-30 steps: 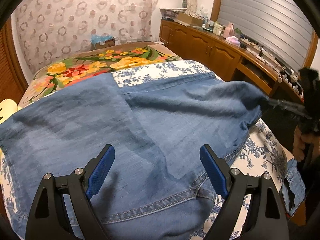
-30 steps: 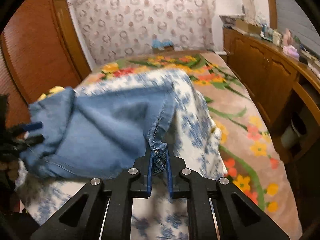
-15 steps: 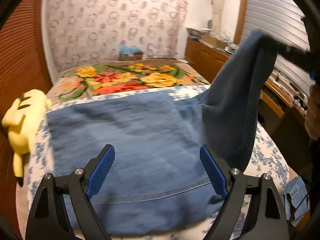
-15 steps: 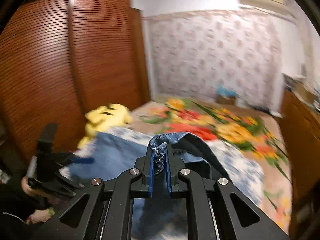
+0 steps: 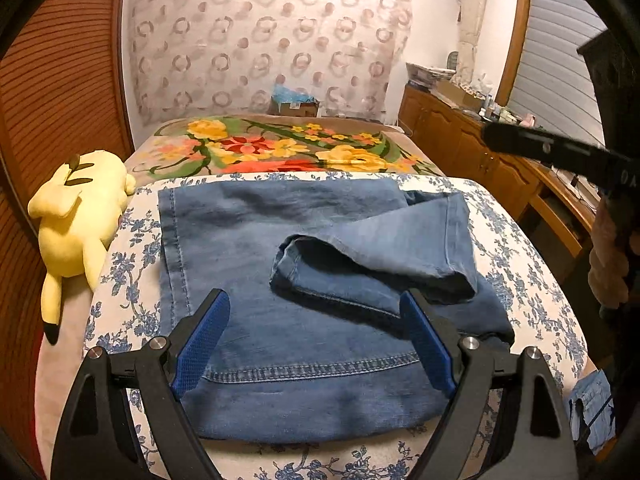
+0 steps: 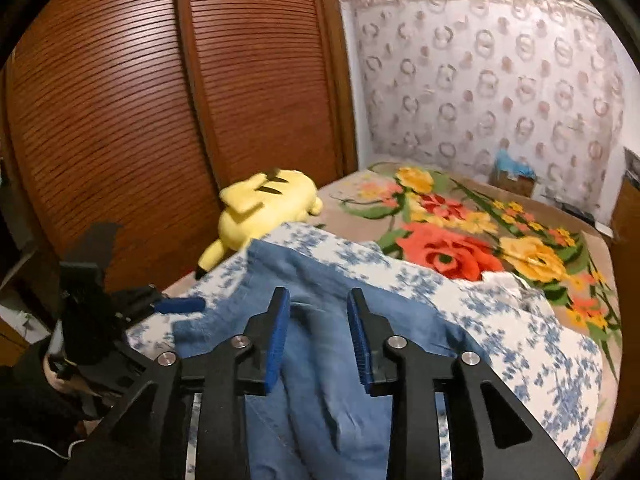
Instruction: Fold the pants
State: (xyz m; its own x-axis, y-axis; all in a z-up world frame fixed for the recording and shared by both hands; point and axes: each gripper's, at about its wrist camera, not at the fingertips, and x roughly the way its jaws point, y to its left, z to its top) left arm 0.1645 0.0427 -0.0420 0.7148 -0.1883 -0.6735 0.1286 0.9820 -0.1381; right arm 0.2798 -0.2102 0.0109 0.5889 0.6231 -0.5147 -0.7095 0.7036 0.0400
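While the pants [image 5: 320, 320] lie across the bed [image 5: 532, 280] with one leg thrown back over them, our left gripper [image 5: 316, 340] hovers spread and empty just above; our right gripper [image 6: 316, 340], jaws just parted, has released the cloth beneath.

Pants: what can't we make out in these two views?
- Left wrist view: near edge of the pants hidden behind the open left gripper.
- Left wrist view: right gripper cut off by the frame edge.
- Right wrist view: pants motion-blurred; fold lines unreadable.
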